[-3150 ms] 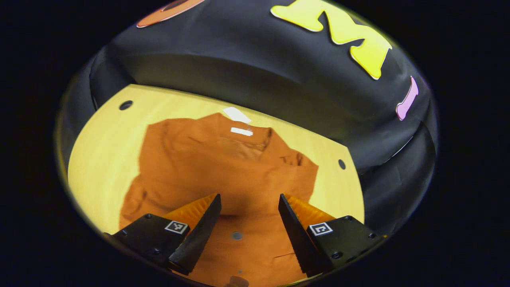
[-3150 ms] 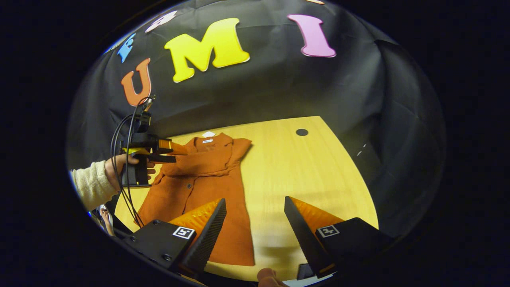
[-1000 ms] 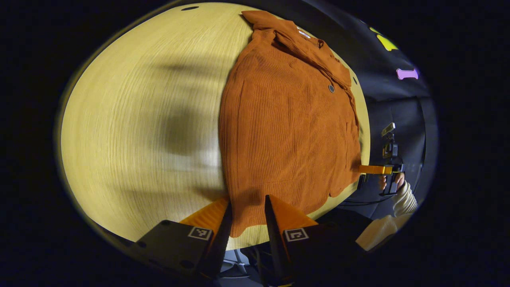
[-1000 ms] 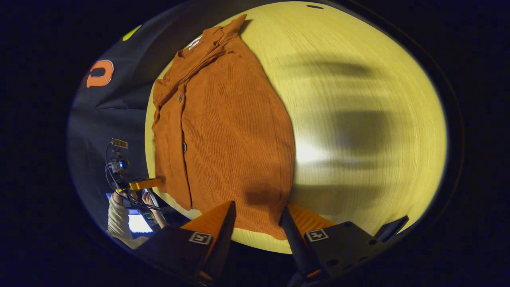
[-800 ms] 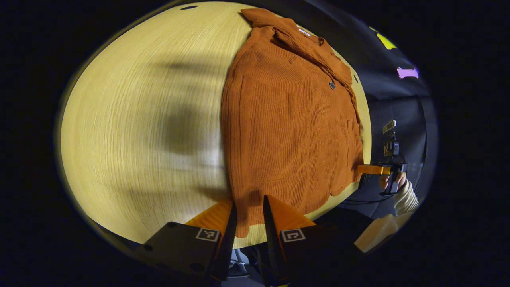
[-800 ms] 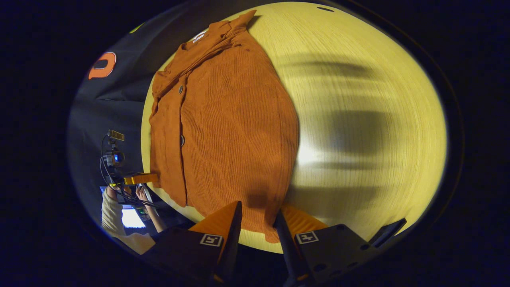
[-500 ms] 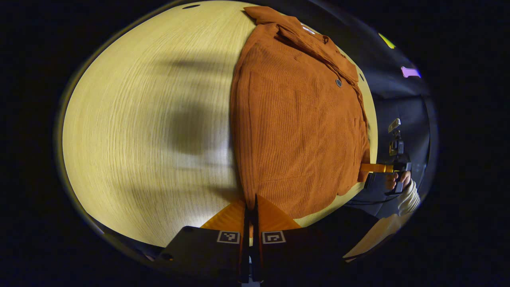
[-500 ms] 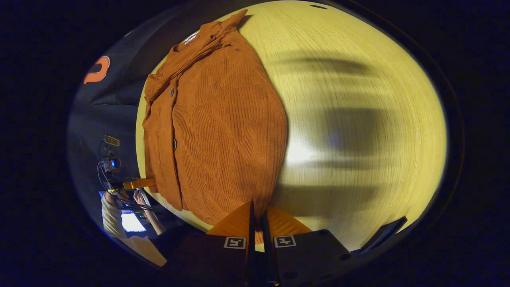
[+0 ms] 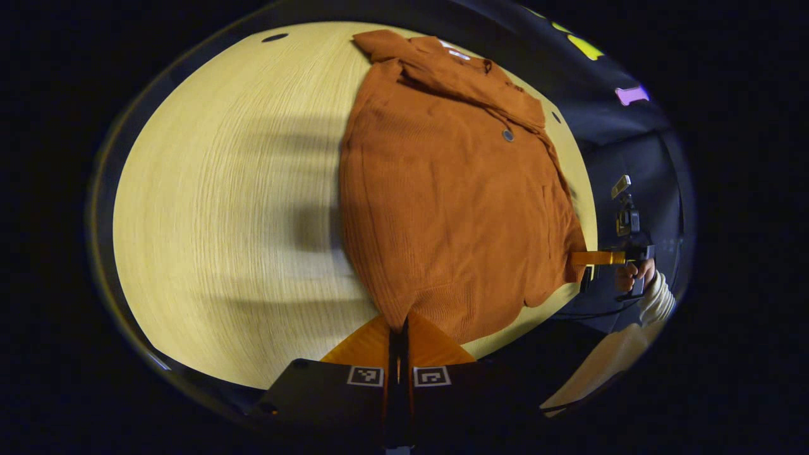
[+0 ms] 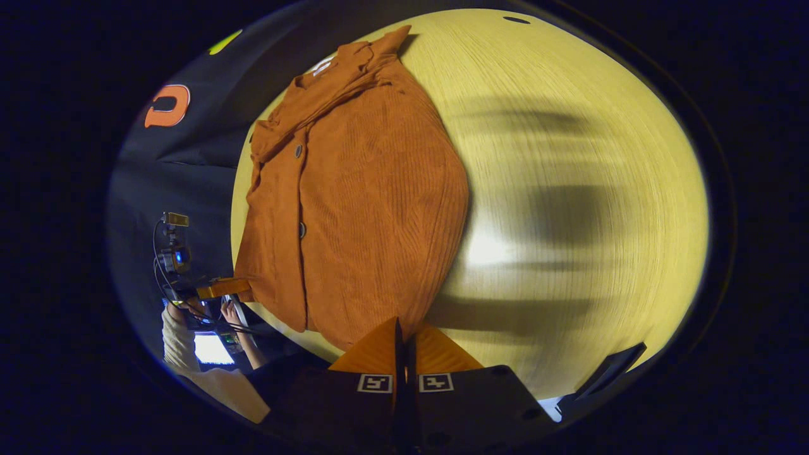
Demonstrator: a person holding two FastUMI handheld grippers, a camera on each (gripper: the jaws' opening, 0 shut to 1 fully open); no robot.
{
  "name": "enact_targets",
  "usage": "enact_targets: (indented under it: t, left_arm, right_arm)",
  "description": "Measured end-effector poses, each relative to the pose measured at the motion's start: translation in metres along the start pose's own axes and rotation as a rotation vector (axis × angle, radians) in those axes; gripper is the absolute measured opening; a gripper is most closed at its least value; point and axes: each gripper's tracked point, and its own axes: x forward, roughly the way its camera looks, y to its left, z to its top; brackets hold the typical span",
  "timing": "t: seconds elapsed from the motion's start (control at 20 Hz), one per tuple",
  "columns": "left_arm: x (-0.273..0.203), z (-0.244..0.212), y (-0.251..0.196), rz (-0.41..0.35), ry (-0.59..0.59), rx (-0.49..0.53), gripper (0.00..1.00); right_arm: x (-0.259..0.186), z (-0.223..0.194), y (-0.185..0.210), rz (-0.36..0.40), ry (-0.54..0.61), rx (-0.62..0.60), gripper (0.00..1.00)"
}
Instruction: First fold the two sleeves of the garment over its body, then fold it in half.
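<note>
The left gripper [image 9: 399, 325] is pinched tight on one bottom corner of the orange garment [image 9: 442, 196], and the right gripper [image 10: 404, 332] is pinched tight on the other bottom corner. The garment lies flat on the yellow table [image 9: 221, 189], collar at the far end, near the black wall. Both sleeves look folded in over its body, so I think the fold in half is the step going on now. Next, both corners need to go up together and over to the collar, kept level so the cloth stays smooth. The right gripper view shows two buttons [image 10: 302, 230] down the front and a bright screen [image 10: 210, 349] below the table edge. The left gripper view shows one button and the person's hand [image 9: 632, 278] holding the far gripper
</note>
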Motion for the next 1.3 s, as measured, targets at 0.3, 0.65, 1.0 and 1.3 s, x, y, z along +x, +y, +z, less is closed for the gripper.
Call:
enact_targets:
  t: [0.3, 0.65, 1.0, 1.3]
  left_arm:
    - [-0.045, 0.051, -0.022, 0.032, -0.116, 0.180, 0.03]
    - [-0.101, 0.200, -0.046, 0.042, -0.409, 0.298, 0.03]
    - [-0.076, 0.350, -0.030, -0.119, -0.644, 0.075, 0.04]
    - [-0.029, 0.428, 0.010, -0.349, -0.696, -0.267, 0.04]
  right_arm:
    - [-0.060, 0.045, 0.063, 0.132, -0.142, -0.049, 0.00]
    - [-0.107, 0.149, 0.113, 0.142, -0.291, -0.161, 0.00]
    - [-0.108, 0.278, 0.136, 0.176, -0.448, -0.025, 0.00]
    - [-0.044, 0.386, 0.113, 0.275, -0.518, 0.296, 0.00]
